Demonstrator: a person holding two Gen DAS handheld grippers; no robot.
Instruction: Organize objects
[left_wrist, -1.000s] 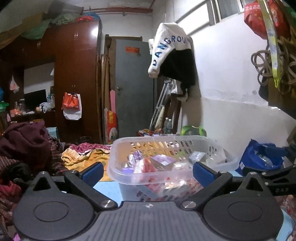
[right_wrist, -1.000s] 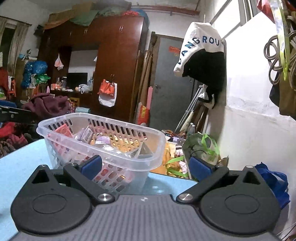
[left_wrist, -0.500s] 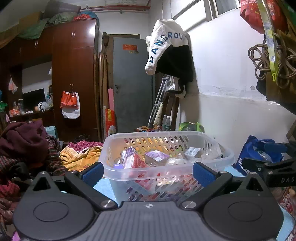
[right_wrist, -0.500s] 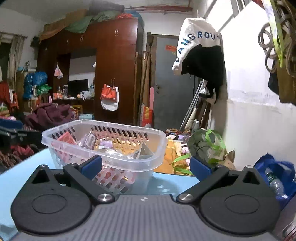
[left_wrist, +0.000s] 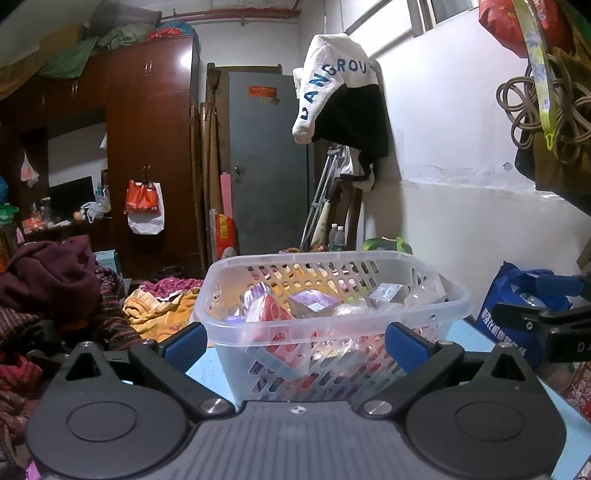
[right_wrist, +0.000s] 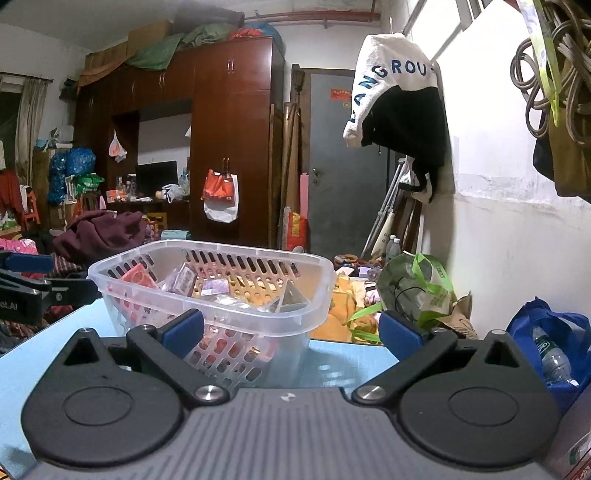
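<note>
Both my left tongs (left_wrist: 291, 341) and right tongs (right_wrist: 290, 328) stand wide open and empty before the basket (left_wrist: 332, 321) at the counter's (right_wrist: 44, 354) far edge; I judge it best to keep them level and clear of its rim.

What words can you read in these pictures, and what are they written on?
"DANGROU": blue letters on the white and black garment hanging on the wall; the last letters are cut off by a fold.
"DA": white letters on the right tool seen from the left camera; the rest is hidden.
"OLAI": on the left tool seen from the right camera.
Red sign on the grey door, blue bag print and packets in the basket: too blurred to read.
</note>
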